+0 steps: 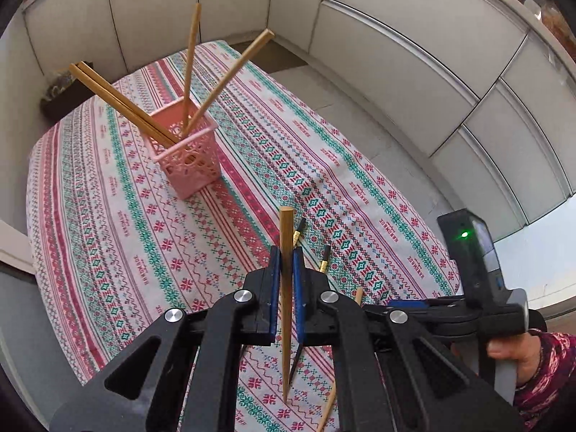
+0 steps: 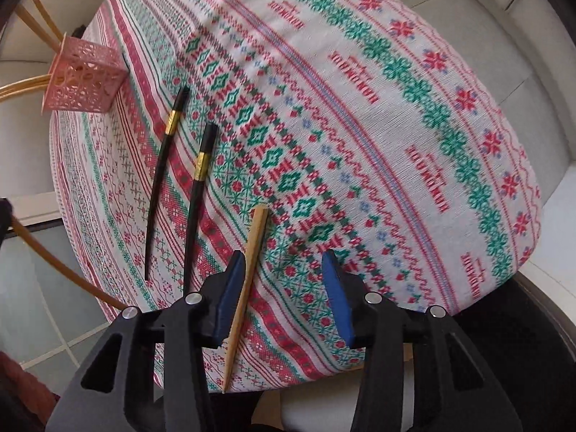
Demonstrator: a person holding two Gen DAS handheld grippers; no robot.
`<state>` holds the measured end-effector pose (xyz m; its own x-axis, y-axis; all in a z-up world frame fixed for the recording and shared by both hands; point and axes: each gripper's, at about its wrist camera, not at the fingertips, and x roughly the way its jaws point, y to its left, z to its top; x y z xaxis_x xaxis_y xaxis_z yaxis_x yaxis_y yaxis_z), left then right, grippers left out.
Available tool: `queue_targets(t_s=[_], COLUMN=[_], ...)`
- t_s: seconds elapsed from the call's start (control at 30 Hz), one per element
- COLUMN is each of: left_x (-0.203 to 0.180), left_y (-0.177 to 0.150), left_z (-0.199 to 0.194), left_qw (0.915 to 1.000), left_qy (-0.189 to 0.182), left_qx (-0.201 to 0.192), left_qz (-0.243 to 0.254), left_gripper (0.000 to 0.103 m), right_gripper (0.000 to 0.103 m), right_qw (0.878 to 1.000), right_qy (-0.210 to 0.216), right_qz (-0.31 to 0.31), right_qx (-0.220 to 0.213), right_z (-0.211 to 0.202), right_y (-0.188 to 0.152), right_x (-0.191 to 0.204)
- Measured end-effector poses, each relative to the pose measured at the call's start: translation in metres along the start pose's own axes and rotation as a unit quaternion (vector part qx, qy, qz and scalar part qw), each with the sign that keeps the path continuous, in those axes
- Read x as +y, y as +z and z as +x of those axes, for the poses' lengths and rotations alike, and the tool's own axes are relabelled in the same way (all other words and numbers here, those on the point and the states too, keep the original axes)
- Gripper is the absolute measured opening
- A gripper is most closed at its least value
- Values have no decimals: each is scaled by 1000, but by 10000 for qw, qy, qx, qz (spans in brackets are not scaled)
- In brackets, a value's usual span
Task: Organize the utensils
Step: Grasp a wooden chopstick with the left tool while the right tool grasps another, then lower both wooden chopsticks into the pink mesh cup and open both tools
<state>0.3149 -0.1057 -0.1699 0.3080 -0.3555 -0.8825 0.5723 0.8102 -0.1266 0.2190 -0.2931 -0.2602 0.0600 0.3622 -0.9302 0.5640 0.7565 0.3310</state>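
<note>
My left gripper [image 1: 287,252] is shut on a wooden chopstick [image 1: 286,288] and holds it upright above the table. A pink lattice holder [image 1: 189,151] stands farther off with several wooden chopsticks [image 1: 190,72] leaning in it. My right gripper [image 2: 284,270] is open over the table's near edge. A wooden chopstick [image 2: 248,288] lies on the cloth against its left pad. Two black chopsticks with gold bands [image 2: 199,187] lie to its left. The holder also shows at the far left of the right wrist view [image 2: 84,81].
A patterned red and green tablecloth [image 1: 324,165] covers the small table. White cabinet panels [image 1: 432,54] surround it. The right gripper's handle and a hand [image 1: 504,324] show at lower right of the left wrist view. The table edge [image 2: 396,352] is close under my right gripper.
</note>
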Motion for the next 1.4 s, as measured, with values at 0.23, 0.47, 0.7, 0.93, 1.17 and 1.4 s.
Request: queue_targets(t_s=[0.23, 0.47, 0.7, 0.93, 1.17, 1.4], left_x=[16, 21, 22, 24, 28, 26], left_y=[-5, -5, -5, -4, -3, 10], left_z=[-29, -49, -59, -61, -71, -113], left_qw=[9994, 9978, 9964, 9955, 9914, 9729], left_qy=[-20, 100, 152, 189, 163, 293], left_qx=[-311, -616, -781, -850, -1170, -2162], left_qz=[-127, -218, -292, -361, -571, -768], left_gripper=[6, 6, 6, 6, 6, 6], right_gripper=[47, 16, 9, 8, 8, 8], right_qw=[9970, 9822, 9893, 9857, 9579, 8945], right_qy=[-737, -1592, -1098, -752, 45, 832], right_qz=[-185, -712, -470, -531, -940, -1331], right_qx=[-131, -703, -844, -1412, -2711, -4186], right_z=[11, 25, 17, -23, -100, -192], right_y=[-2, -15, -23, -18, -27, -36], right_x=[38, 81, 63, 59, 73, 91])
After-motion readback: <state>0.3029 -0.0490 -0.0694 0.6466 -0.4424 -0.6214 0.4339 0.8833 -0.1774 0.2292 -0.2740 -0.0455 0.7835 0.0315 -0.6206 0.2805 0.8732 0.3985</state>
